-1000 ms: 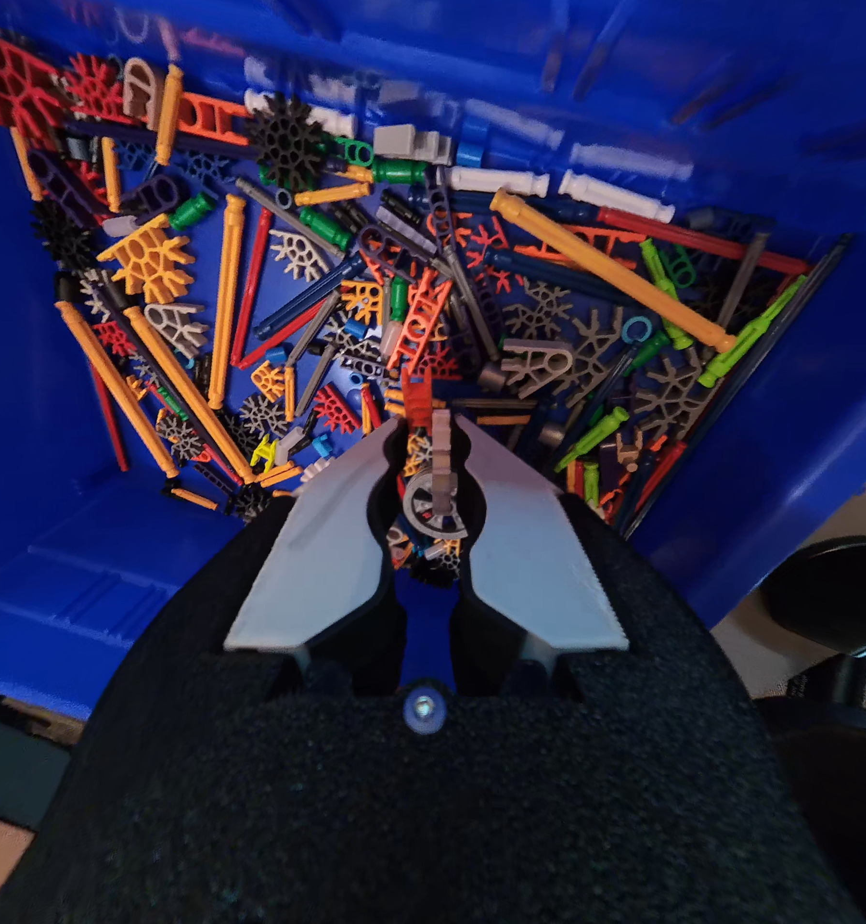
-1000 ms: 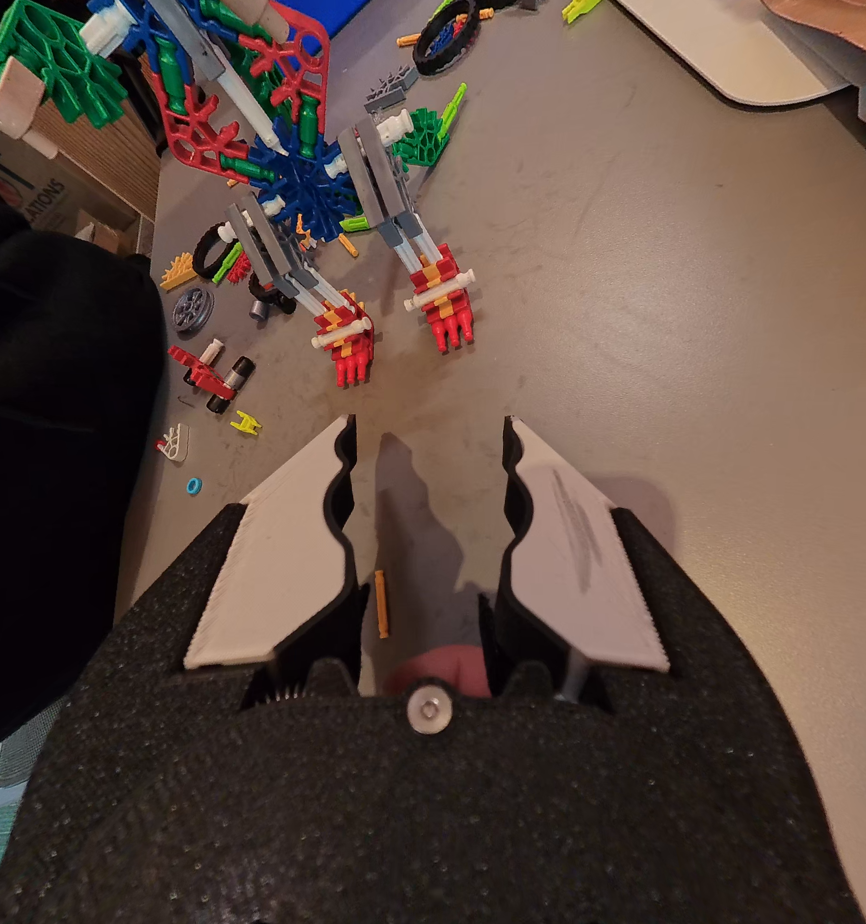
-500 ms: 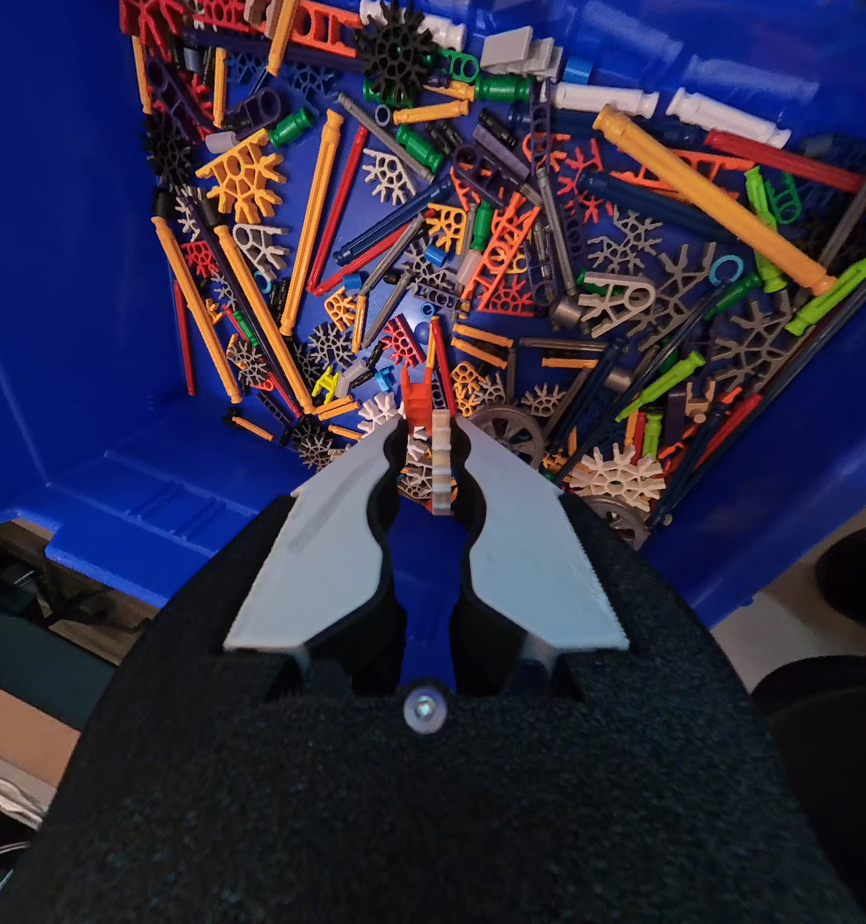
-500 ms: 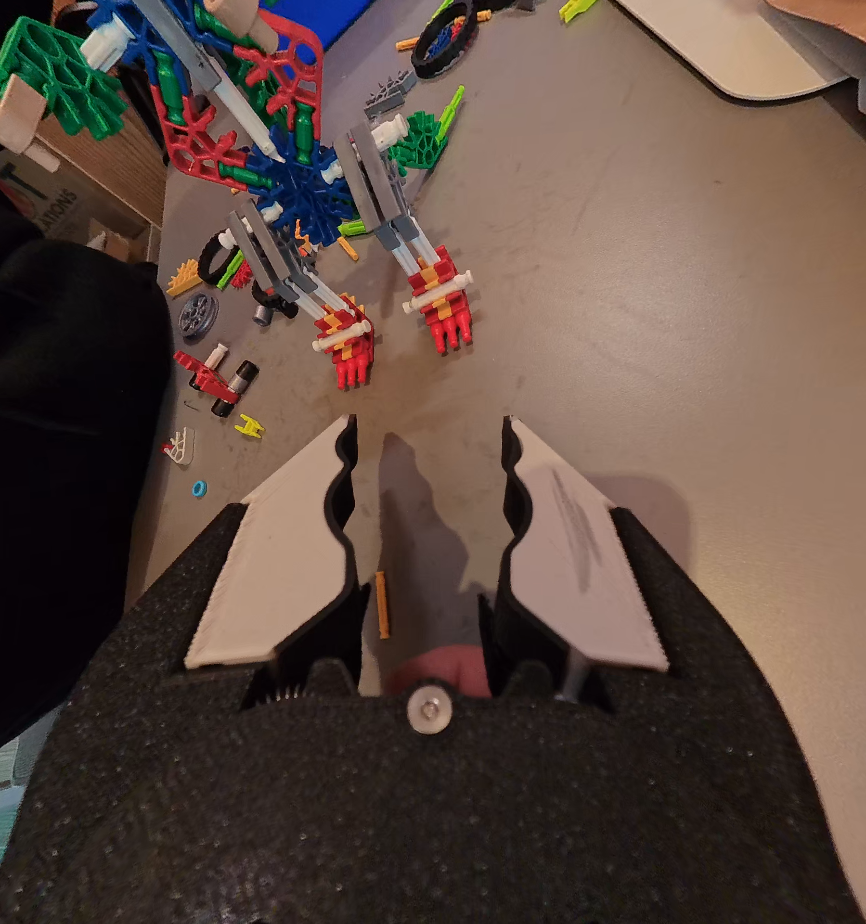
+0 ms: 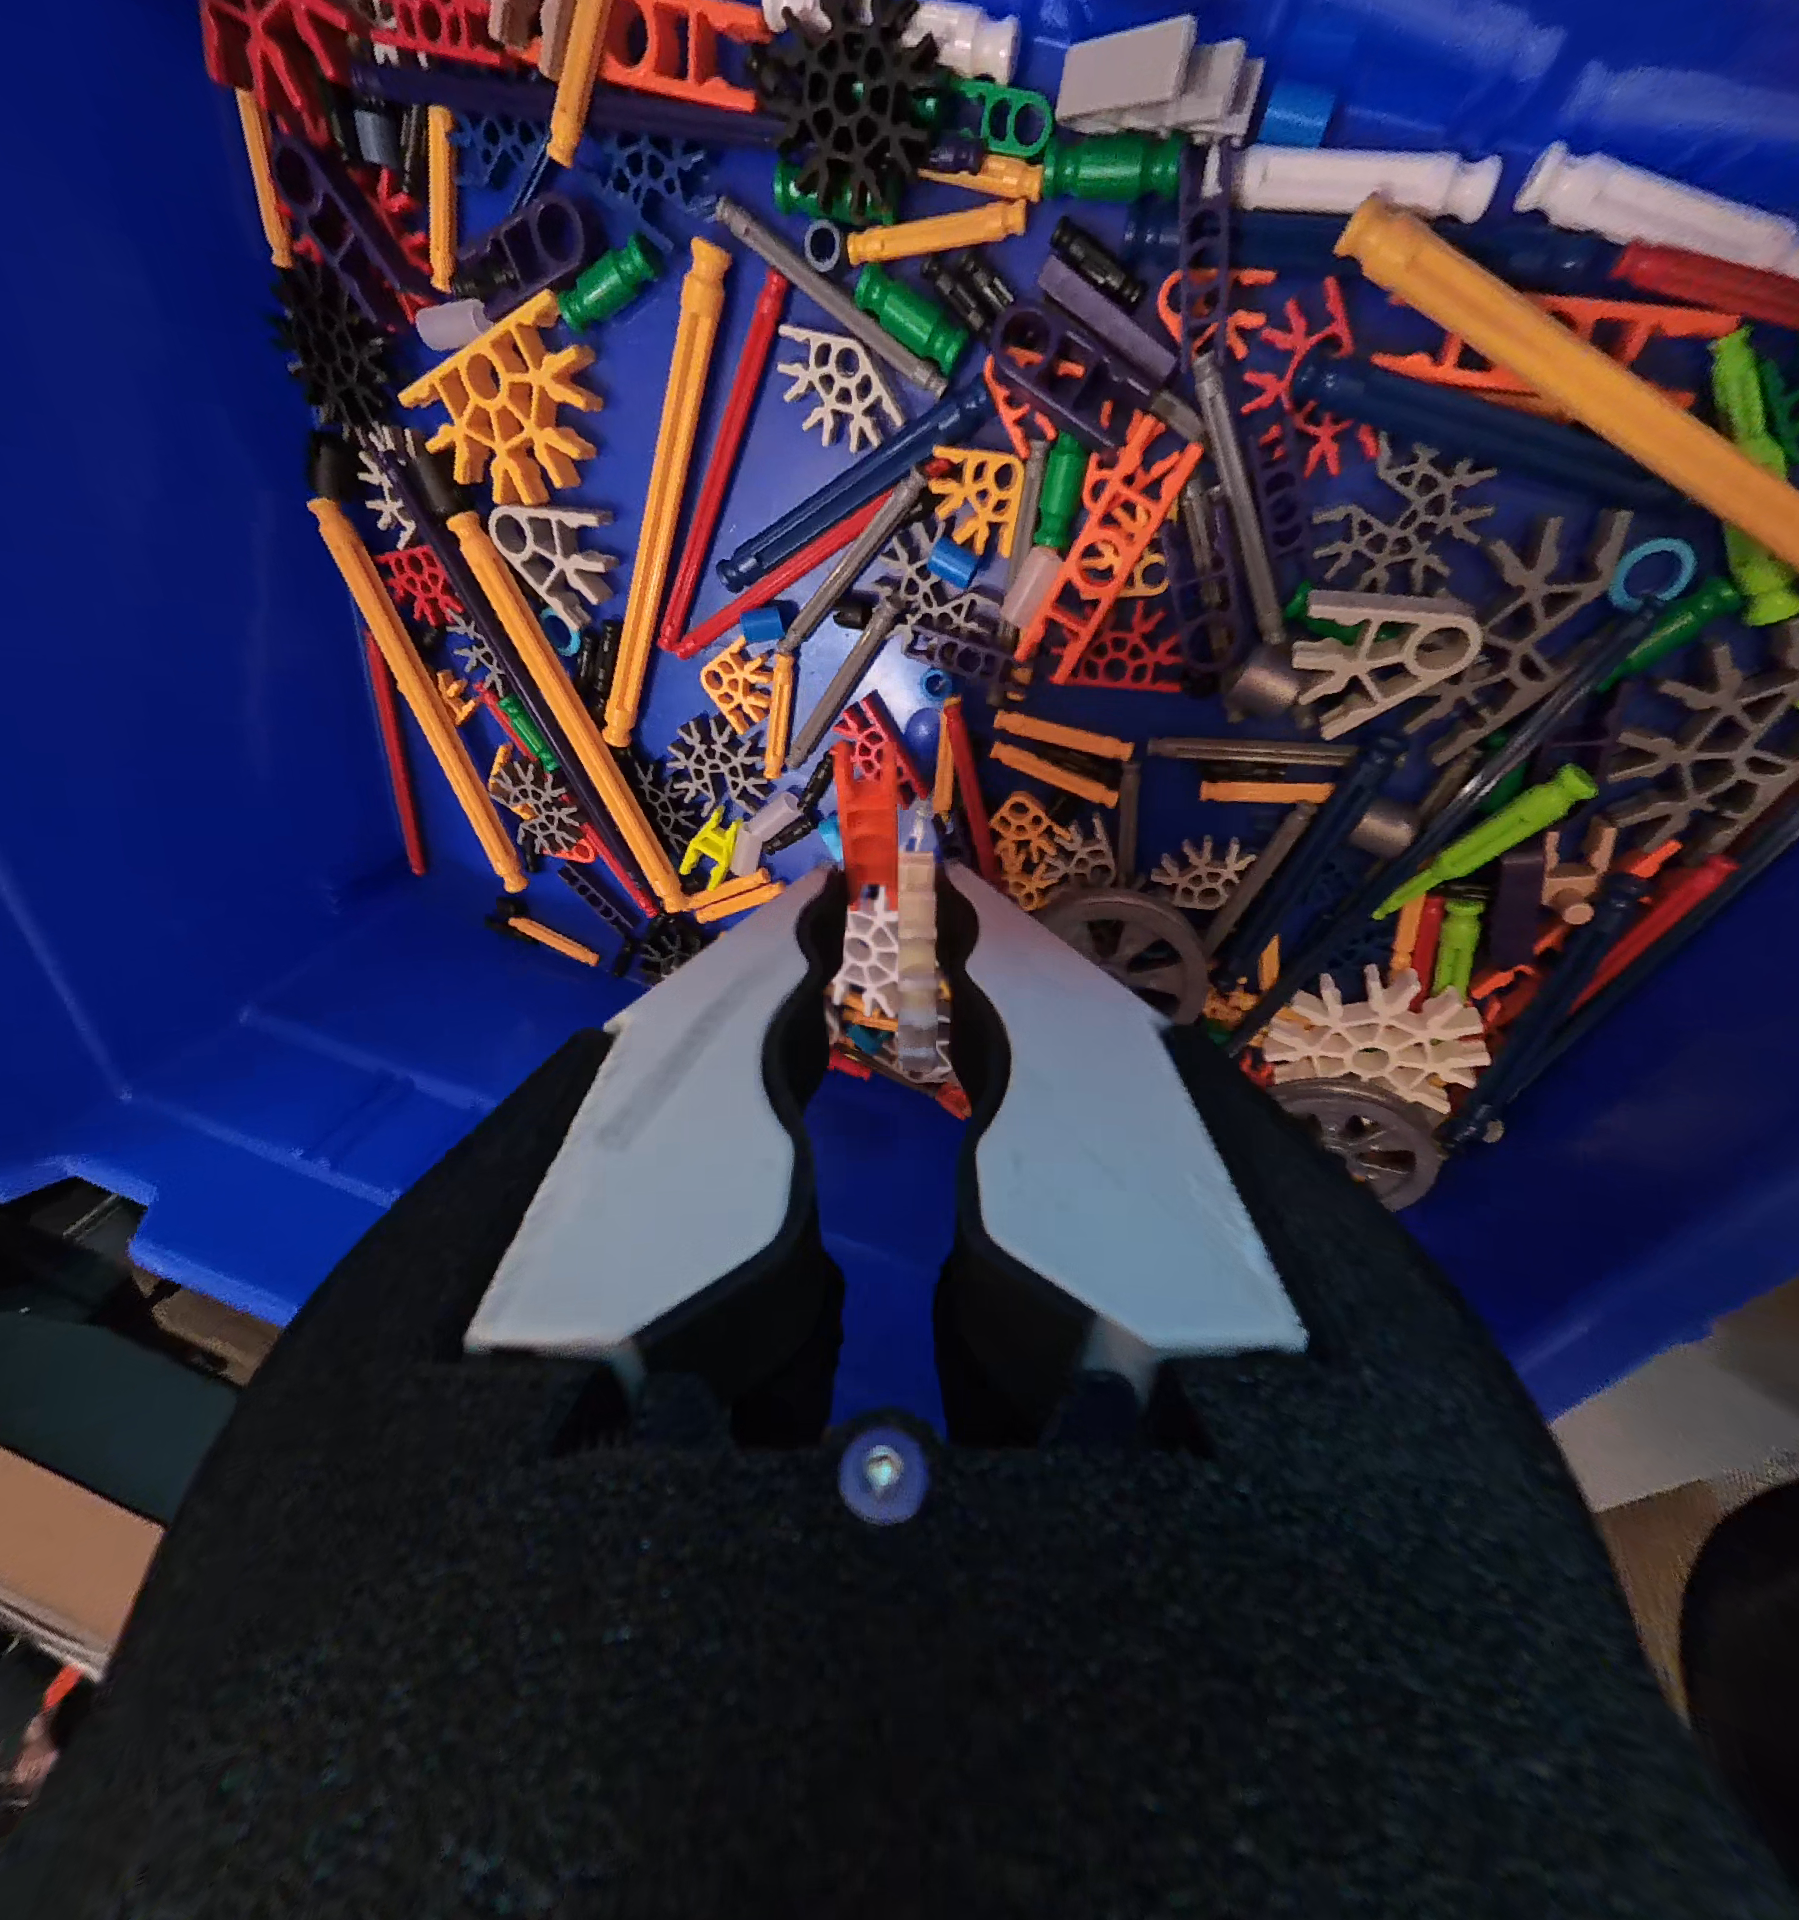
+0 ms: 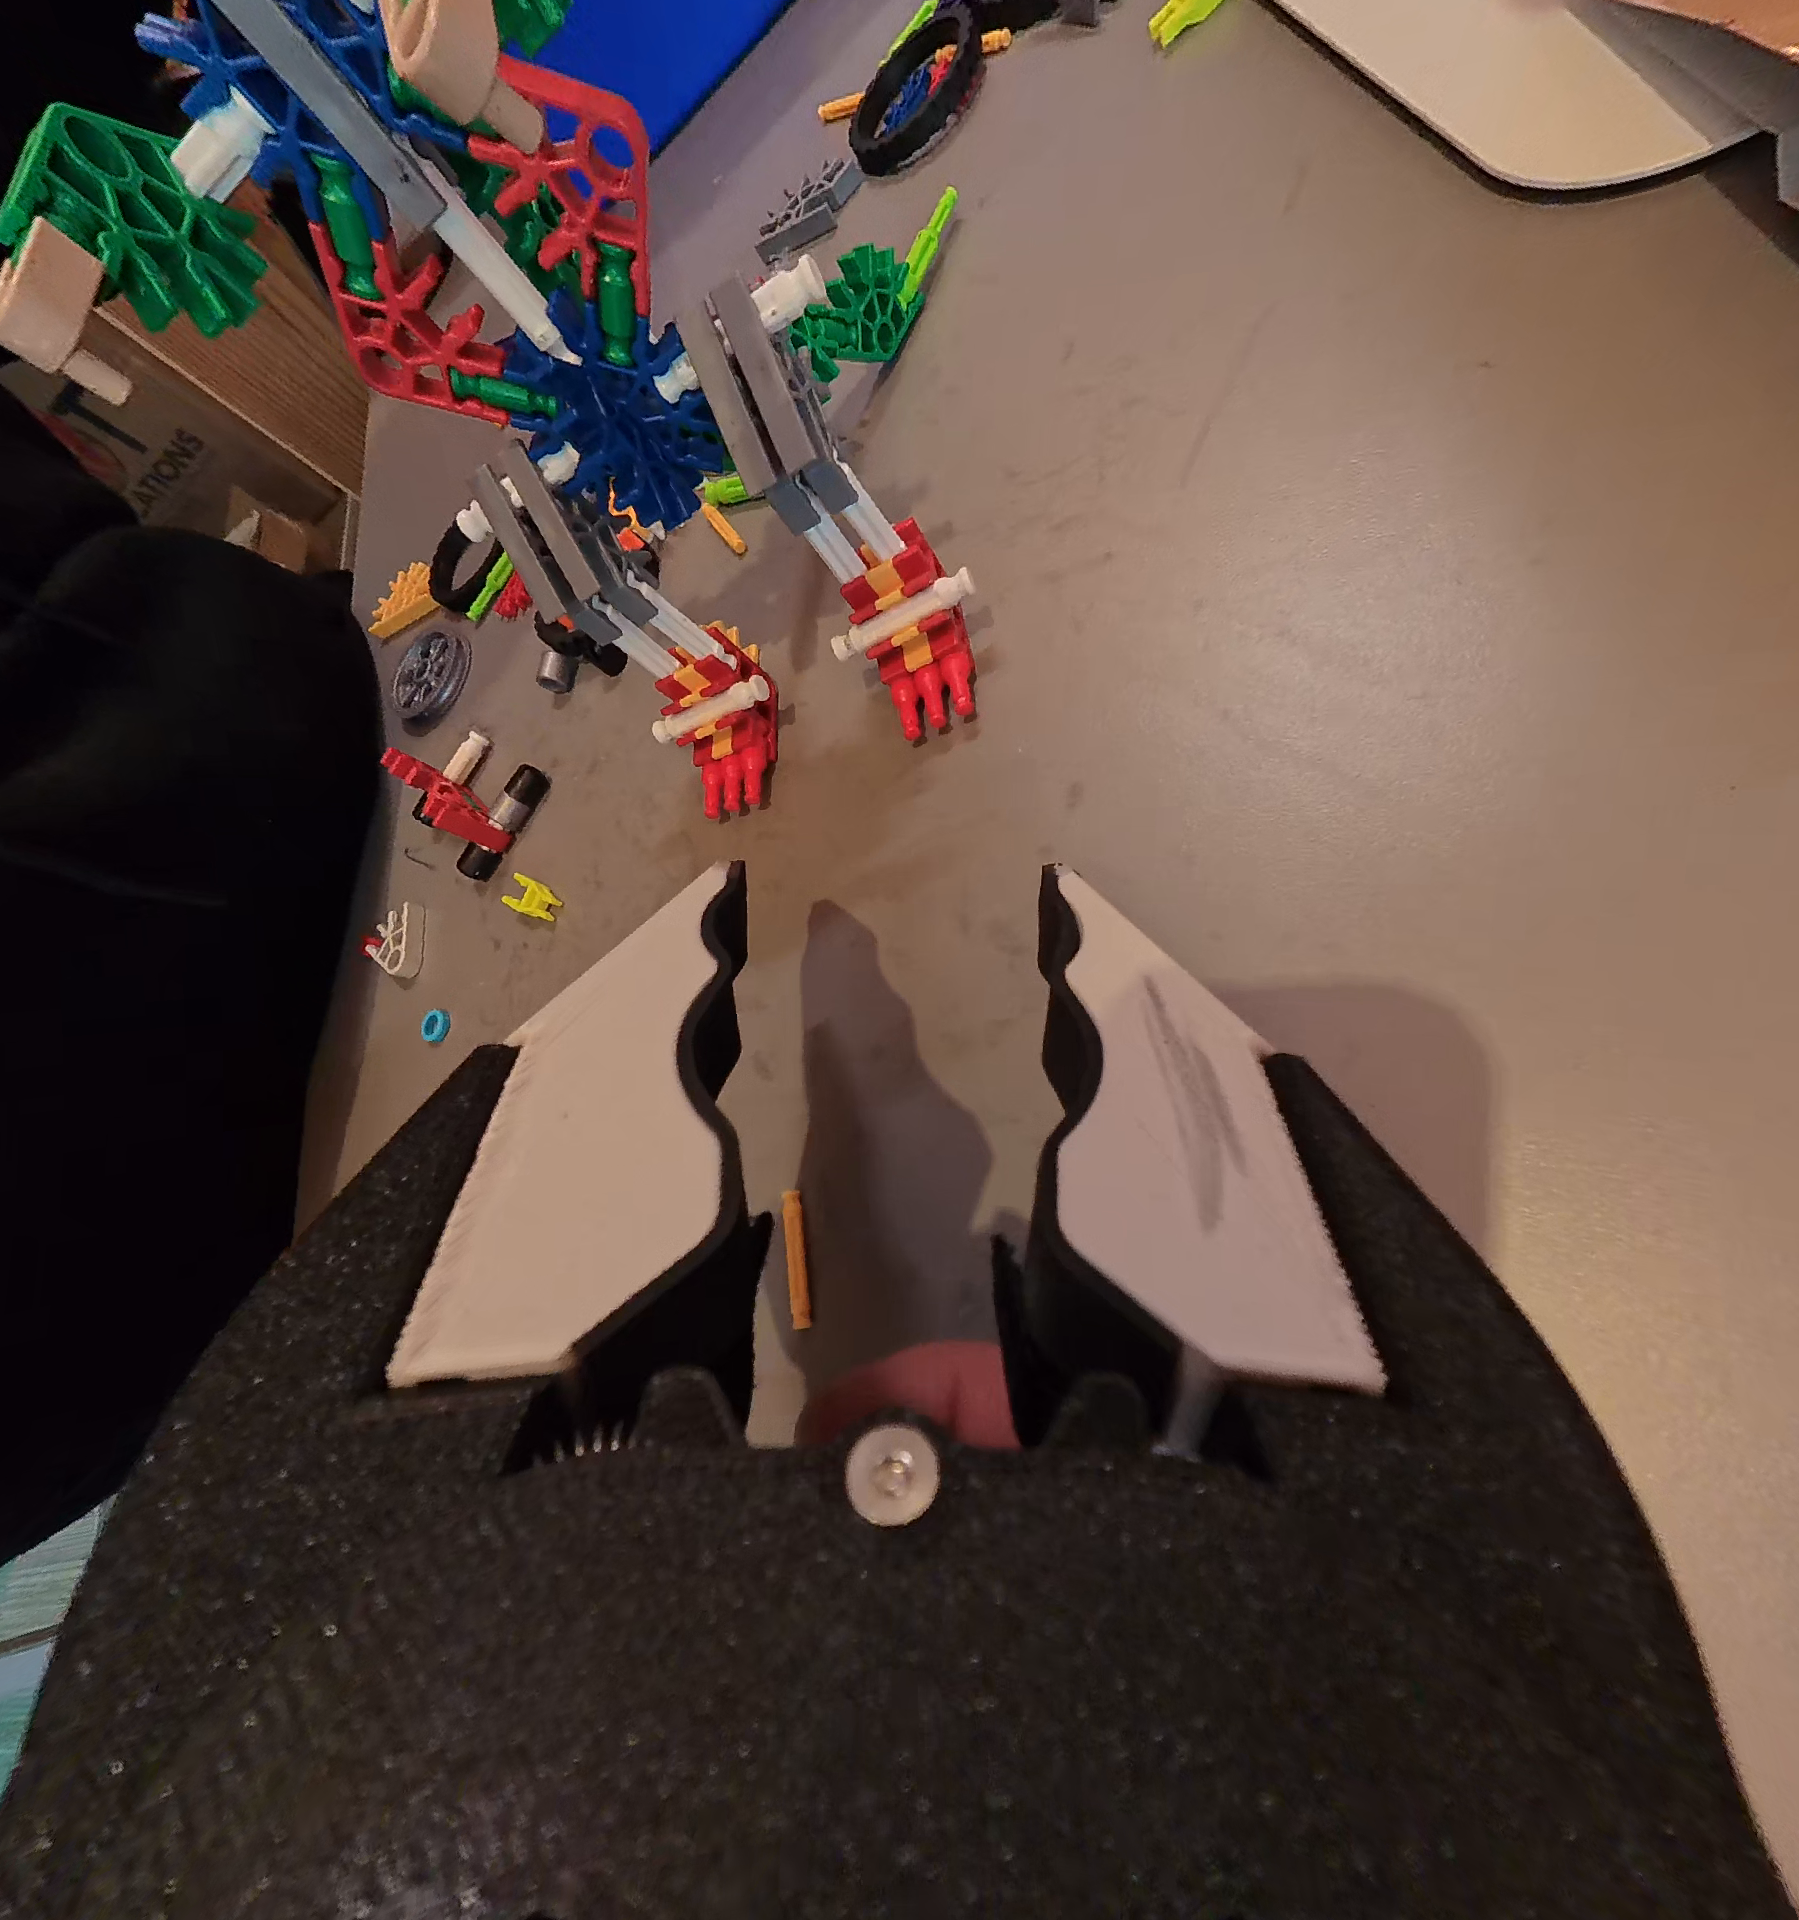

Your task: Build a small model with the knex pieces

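Note:
My left gripper (image 5: 887, 883) is shut on an orange connector piece (image 5: 867, 821) and a pale ridged piece (image 5: 914, 935) beside it. It holds them above a blue bin (image 5: 147, 727) filled with many loose rods, connectors and wheels. My right gripper (image 6: 890, 873) is open and empty just above a grey table (image 6: 1394, 727). It points at a built model (image 6: 604, 405) of blue, red and green parts with two grey legs. The nearest red clawed foot (image 6: 729, 717) lies a short way ahead of the fingertips. A small orange rod (image 6: 797, 1257) lies on the table between the fingers.
Loose parts lie left of the right gripper: a grey wheel (image 6: 429, 675), a red piece with a black cylinder (image 6: 469, 800), a yellow clip (image 6: 533, 899). A black tyre (image 6: 910, 104) lies farther off. A dark sleeve (image 6: 126, 935) fills the left. A cardboard box (image 6: 209, 436) stands beyond the table's edge. Across from one pair of fingers to the other is roughly 50 centimeters. It is some 10 centimeters from my right tips to the yellow clip (image 6: 533, 899).
My left gripper has drawn back and up from the pile with the orange and pale pieces in it, so more of the bin shows. The right gripper has barely moved.

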Action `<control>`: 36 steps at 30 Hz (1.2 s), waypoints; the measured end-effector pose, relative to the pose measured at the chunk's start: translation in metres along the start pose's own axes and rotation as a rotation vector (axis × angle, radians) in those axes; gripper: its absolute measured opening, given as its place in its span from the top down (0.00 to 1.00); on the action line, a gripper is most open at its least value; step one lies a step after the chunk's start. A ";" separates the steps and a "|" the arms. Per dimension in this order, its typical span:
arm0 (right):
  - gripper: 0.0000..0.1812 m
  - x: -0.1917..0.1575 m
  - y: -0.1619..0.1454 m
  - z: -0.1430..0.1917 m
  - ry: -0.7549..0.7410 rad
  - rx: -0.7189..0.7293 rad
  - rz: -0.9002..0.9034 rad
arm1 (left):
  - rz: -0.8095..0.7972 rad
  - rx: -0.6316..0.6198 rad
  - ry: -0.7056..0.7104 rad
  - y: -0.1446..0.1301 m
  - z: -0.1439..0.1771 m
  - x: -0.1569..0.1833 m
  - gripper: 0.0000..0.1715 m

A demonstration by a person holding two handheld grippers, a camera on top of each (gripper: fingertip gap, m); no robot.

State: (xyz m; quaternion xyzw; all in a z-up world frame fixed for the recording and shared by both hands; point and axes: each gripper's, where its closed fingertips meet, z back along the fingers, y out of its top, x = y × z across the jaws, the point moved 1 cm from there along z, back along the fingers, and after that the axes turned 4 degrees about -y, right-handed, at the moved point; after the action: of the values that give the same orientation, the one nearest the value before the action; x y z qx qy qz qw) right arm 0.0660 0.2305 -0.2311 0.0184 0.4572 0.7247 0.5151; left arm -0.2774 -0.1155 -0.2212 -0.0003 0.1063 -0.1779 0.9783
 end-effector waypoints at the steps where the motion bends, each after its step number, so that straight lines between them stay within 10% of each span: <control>1: 0.69 0.000 0.000 0.000 0.001 0.000 -0.002 | -0.003 -0.010 0.004 -0.001 -0.001 -0.002 0.92; 36: 0.69 0.004 0.005 0.003 0.072 0.005 -0.109 | -0.101 0.177 -0.156 0.036 0.003 0.062 0.80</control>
State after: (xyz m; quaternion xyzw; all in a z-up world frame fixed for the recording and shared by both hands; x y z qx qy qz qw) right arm 0.0619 0.2355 -0.2279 -0.0312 0.4778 0.6947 0.5368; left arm -0.2075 -0.1039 -0.2323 0.0668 0.0134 -0.2348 0.9697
